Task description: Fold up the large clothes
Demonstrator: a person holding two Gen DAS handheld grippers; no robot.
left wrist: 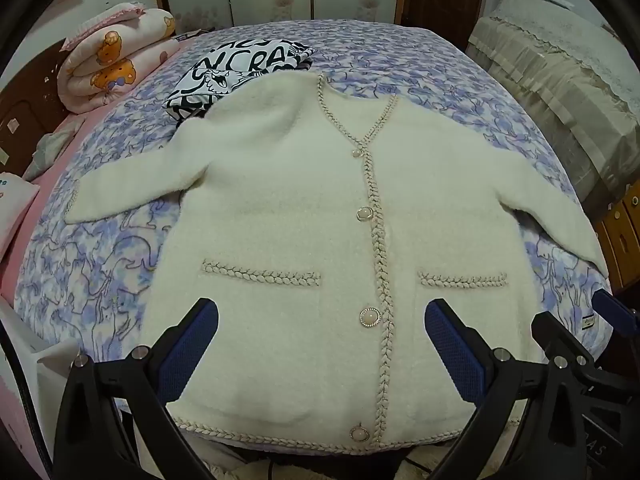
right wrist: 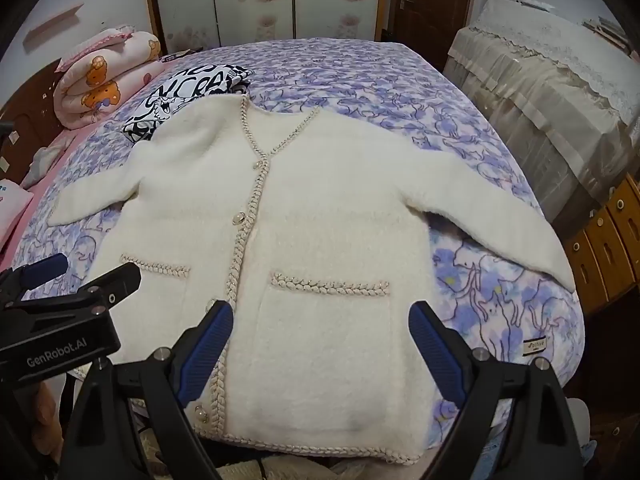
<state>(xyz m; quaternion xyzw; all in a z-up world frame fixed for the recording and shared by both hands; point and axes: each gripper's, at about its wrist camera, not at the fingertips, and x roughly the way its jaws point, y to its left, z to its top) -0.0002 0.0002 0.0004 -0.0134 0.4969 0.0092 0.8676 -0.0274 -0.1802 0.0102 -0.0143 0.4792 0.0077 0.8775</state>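
Bed (left wrist: 400,48): cardigan (left wrist: 288,208) flat, beyond spread fingers (left wrist: 200,332), untouched.

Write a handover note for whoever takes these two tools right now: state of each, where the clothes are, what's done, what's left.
Left tool: open, empty, above the cardigan's hem.
Right tool: open, empty, above the pocket on its side.
Cream cardigan: flat on the bed, front up, buttoned, both sleeves spread out.
Black-and-white garment: already folded, beyond the cardigan's shoulder.
Done: cardigan laid out.
Left: all folds, probably sleeves first, then the body.
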